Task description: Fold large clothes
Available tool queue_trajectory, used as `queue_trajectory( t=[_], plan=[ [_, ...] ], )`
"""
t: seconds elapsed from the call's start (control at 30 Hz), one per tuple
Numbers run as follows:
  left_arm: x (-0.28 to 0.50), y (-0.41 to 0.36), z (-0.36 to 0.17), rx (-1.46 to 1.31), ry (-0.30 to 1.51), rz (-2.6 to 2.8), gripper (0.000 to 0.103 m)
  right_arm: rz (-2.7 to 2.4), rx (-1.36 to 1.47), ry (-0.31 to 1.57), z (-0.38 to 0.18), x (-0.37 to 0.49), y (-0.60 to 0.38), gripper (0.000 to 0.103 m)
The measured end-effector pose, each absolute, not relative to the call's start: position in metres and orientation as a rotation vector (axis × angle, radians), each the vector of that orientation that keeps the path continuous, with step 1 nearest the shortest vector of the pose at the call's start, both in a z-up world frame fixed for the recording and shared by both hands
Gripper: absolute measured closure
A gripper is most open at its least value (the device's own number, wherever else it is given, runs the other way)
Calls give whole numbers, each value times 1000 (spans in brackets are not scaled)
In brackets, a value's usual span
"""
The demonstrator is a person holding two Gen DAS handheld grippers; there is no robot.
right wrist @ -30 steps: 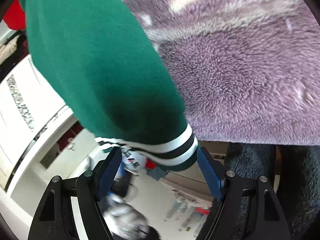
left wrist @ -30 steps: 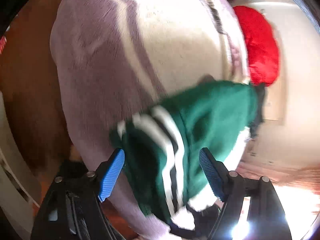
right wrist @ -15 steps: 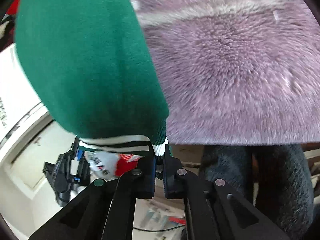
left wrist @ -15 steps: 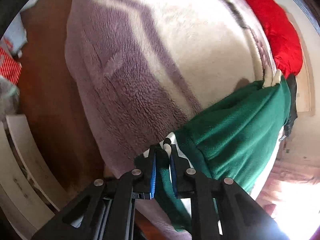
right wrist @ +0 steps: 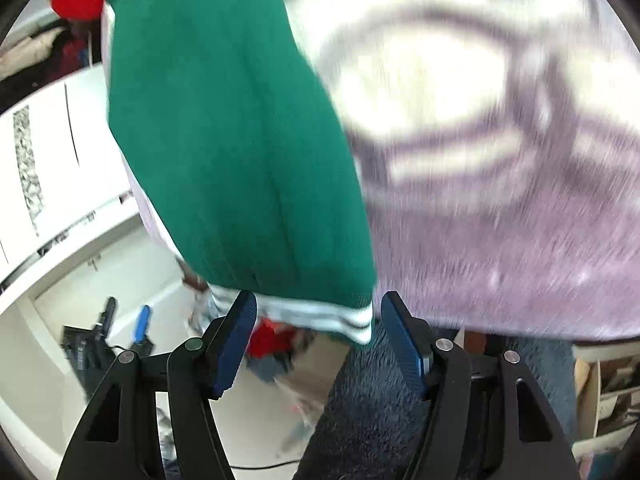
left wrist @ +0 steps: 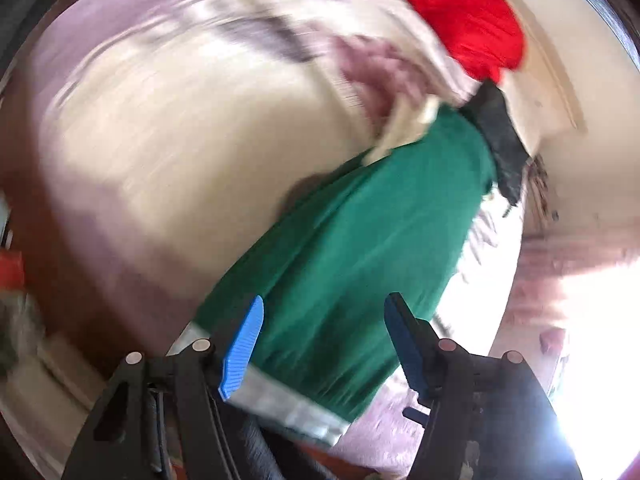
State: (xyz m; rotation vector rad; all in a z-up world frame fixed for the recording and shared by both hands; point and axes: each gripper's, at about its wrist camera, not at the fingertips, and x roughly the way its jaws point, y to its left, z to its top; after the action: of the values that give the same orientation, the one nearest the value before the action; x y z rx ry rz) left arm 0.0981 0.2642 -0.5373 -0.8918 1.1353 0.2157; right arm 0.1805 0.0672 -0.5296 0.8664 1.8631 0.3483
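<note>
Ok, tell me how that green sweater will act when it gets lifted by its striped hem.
The green sweater will probably hang limp, since it lies in soft folds on the purple blanket. Its ribbed striped hem looks grippy, so it is unlikely to slip. It seems light.

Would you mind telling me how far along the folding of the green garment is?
Done: the green knit garment with white striped hem lies as a long strip on the fleecy lilac blanket. In hand: nothing; the left gripper and right gripper have just opened. Left: apparently further folds.
</note>
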Motion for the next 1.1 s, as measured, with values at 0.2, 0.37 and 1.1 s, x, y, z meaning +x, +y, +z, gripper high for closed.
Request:
queue_trajectory(
  t=[0.2, 0.37, 1.1],
  plan=[
    [285, 261, -570, -727, 1113, 14, 42, 283, 899, 1720, -503, 277, 55, 36],
    [407, 258, -609, -628, 1184, -92, 42, 185, 878, 1597, -490, 355, 49, 36],
    [451, 326, -676, -860, 1131, -172, 99, 46, 836, 1470, -524, 616, 60, 36]
  ],
)
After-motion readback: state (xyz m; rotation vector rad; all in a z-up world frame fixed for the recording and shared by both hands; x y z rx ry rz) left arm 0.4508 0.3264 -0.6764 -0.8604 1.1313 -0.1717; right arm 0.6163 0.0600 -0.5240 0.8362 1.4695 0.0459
